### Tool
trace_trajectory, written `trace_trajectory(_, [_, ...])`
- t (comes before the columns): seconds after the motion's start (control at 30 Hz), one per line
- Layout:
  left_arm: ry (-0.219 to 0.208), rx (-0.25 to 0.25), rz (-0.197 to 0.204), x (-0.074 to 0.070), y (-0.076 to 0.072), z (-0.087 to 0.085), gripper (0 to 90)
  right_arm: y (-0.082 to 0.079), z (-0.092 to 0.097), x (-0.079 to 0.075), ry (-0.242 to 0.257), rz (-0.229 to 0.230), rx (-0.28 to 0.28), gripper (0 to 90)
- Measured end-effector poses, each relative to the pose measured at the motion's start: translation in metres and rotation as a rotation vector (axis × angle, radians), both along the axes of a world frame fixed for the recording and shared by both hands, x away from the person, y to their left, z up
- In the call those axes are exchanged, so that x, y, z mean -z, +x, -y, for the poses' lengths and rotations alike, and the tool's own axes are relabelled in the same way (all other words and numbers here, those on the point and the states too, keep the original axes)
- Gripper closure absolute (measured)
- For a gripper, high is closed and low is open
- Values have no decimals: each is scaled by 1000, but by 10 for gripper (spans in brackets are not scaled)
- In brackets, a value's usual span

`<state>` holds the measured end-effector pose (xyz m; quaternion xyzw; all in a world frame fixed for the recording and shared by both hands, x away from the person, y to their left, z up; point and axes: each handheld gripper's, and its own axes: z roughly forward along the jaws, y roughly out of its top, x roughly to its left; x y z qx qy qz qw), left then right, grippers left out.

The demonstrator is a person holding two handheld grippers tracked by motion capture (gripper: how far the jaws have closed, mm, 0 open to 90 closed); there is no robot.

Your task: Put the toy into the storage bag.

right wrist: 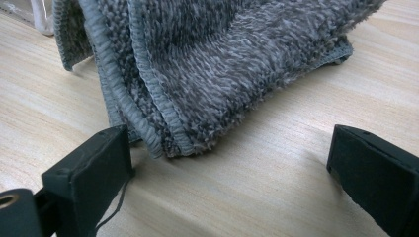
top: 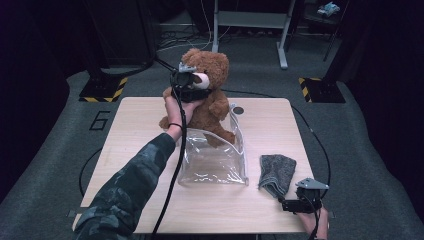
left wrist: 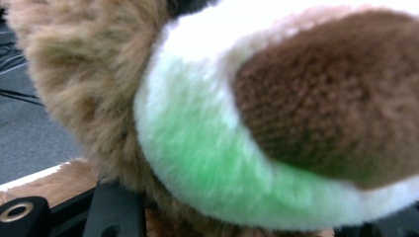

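1. At the near edge of the table, the right gripper is held low in a hand, its trailing cable running back toward the person. Its two black jaws are seen standing wide apart in the right gripper view, with nothing between them but bare wood.
2. Just ahead of those jaws, a folded grey cloth is laid flat on the table. Its stitched corner is close to one jaw, but no contact can be made out.
3. Beside the cloth, toward the middle of the table, a clear plastic bag is lying with its mouth opened toward the far side.
4. At the bag's mouth, a brown teddy bear is held upright, with one foot seen reaching into the opening.
5. The left gripper is held at the bear's head by a hand, with the camouflage sleeve stretched across the table. In the left gripper view, the bear's white muzzle and brown nose are pressed close to the camera. The jaws appear clamped on the bear's head.
6. Beyond the table, grey carpet and a metal frame's legs are seen.
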<state>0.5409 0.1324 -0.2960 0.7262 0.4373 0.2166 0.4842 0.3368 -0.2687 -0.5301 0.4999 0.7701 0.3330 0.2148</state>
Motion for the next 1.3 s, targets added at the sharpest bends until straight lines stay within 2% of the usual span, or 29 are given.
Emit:
trace_trajectory(0.4, [3,8,-89,27,-5,-3,425,0,0,0,-1,1,1,29])
trace_trajectory(0.67, [32,17,-140,42,-8,8,395,0,0,0,2,-2,5,30])
trace_trajectory(0.83, [71,27,-196,51,-9,15,351,0,0,0,-2,1,4,31])
trace_trajectory(1.03, [117,61,-259,54,-13,15,273,0,-1,0,10,-4,14,31])
trace_trajectory(1.17, [166,90,-276,56,-18,12,249,0,-1,0,10,-4,16,32])
trace_trajectory(1.3, [178,106,-277,58,-25,7,202,1,-1,0,10,-2,20,32])
